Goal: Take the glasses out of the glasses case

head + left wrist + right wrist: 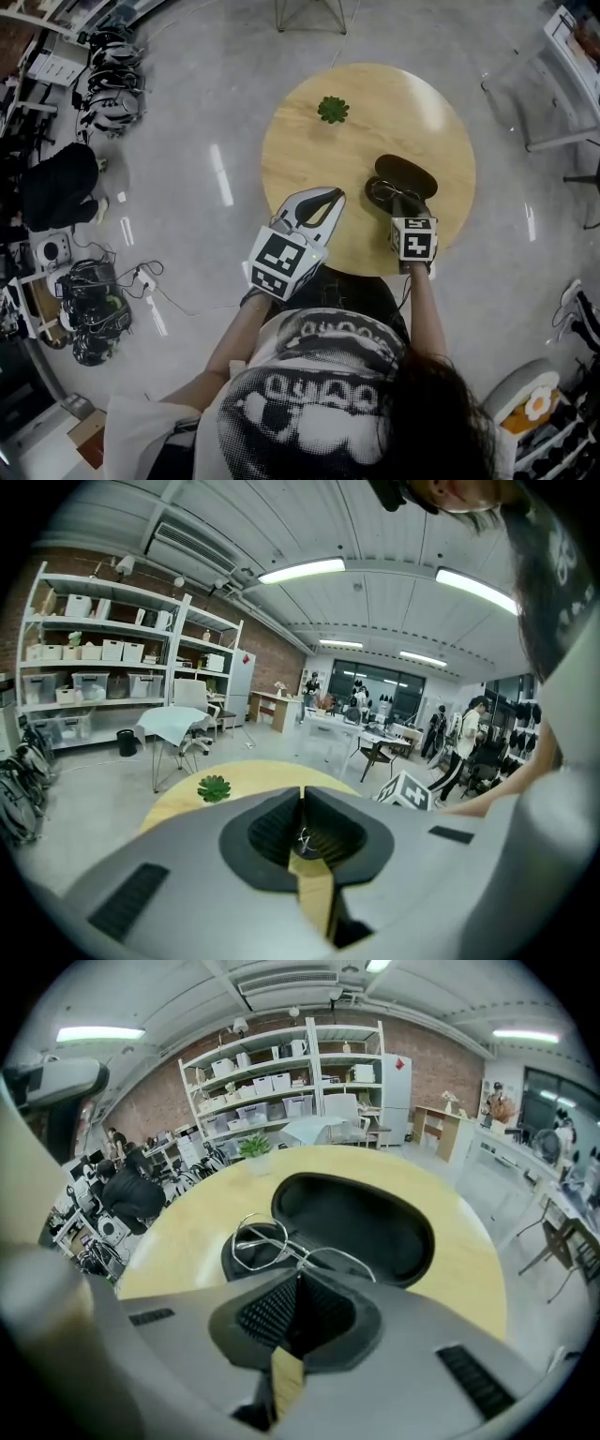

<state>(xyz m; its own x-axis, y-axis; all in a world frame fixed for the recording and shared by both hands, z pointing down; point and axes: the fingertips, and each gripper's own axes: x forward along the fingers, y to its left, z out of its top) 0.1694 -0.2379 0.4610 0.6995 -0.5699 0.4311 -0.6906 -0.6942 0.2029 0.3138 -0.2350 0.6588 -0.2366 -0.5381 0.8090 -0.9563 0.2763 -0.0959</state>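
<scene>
An open black glasses case [408, 174] lies on the right side of the round wooden table [300, 141]. Thin wire-rimmed glasses [382, 192] rest over its lower half. In the right gripper view the glasses [262, 1241] sit in front of the case's hollow lid [361, 1227], and my right gripper [298, 1274] is shut on their bridge. From above, the right gripper [398, 199] points steeply down at the case's near end. My left gripper [330, 197] hovers over the table's front left of the case, its tips together and holding nothing [302, 797].
A small green plant [333, 109] stands at the table's far side. On the floor to the left lie headsets [112, 84], a dark bag [58, 183] and cables [141, 277]. White furniture legs [548, 141] stand to the right, and metal chair legs [309, 14] beyond the table.
</scene>
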